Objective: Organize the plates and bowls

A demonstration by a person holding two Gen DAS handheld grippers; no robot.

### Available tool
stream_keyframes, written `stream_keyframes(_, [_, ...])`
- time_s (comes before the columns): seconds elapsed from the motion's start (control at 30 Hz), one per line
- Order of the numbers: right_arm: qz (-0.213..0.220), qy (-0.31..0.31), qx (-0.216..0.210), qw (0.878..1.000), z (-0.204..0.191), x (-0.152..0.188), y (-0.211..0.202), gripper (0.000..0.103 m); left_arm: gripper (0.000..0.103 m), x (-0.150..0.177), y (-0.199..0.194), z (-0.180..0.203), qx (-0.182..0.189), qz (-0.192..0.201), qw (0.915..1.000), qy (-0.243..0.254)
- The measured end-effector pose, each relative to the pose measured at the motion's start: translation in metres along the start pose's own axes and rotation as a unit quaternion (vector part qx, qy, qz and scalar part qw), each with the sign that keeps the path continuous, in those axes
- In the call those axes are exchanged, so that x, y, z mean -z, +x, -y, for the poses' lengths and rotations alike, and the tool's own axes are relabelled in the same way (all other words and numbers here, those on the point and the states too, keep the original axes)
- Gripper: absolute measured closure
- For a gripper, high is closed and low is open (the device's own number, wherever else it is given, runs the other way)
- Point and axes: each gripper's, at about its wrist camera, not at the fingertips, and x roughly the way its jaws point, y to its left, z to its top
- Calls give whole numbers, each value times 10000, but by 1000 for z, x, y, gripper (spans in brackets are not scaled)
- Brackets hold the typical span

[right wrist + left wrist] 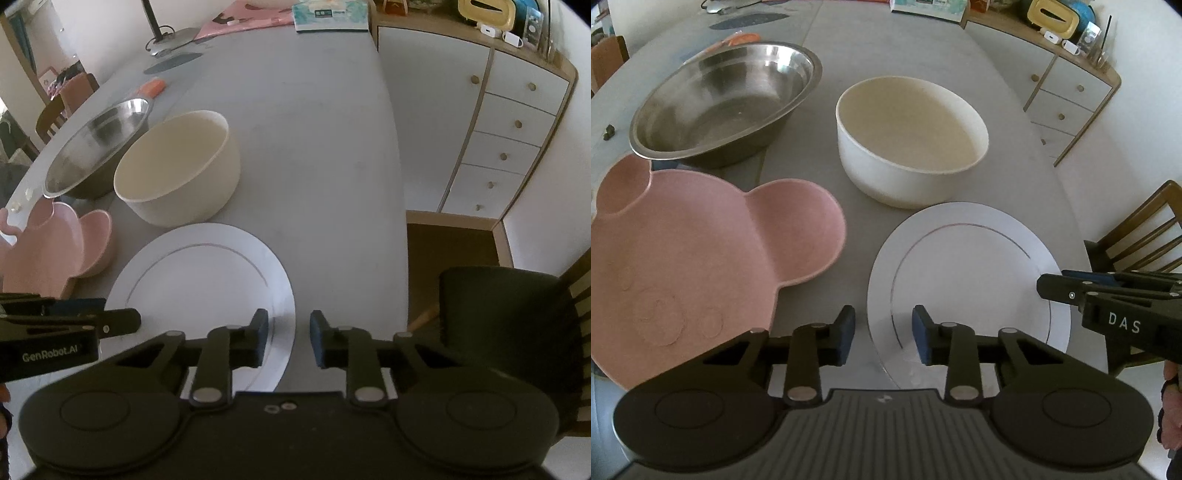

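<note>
A white plate (964,273) lies on the grey table (886,66) near its front edge. Behind it stands a cream bowl (908,136), and left of that a steel bowl (724,99). A pink bear-shaped plate (687,258) lies at the front left. My left gripper (883,334) is open and empty, hovering over the plate's left rim. My right gripper (289,338) is open and empty, straddling the white plate's (199,273) right rim; it also shows in the left wrist view (1049,286). The cream bowl (177,166), steel bowl (96,144) and pink plate (51,251) show at the left.
A white drawer cabinet (498,125) stands right of the table. A wooden chair (1137,236) with a dark cushion (506,325) sits at the table's right front. A tissue pack (330,16), an orange item (151,88) and a lamp base (173,37) lie at the far end.
</note>
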Motion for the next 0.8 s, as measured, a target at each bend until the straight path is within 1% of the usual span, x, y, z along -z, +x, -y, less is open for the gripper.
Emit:
stream_keyframes(0.07, [-15,16,-65,10000,0,0,0,86,73,-1,0,1,29,-2,10000,2])
stream_keyframes(0.17, [-13,22,-66,10000,-1,0,1,86,73,-3,1,2,99,-49,9999,14])
stream_keyframes(0.23, [-33,62,-100,9999,1,0,1,86,73,-4,2,3,73,-68,9999,22])
stream_keyframes(0.37, [-71,127,-175,9997,2,-2,3,86,79,-4,1,0,79,-68,9999,-73])
stream_keyframes(0.47, [-70,149,-170,9997,3,-1,1,87,81,-3,1,-2,83,-67,9999,-109])
stream_keyframes(0.67, [-93,184,-159,9997,3,7,-4,89,81,7,-5,4,11,-17,9999,127])
stream_keyframes(0.8, [-121,251,-171,9995,4,15,-10,89,82,14,-10,5,28,2,9999,141])
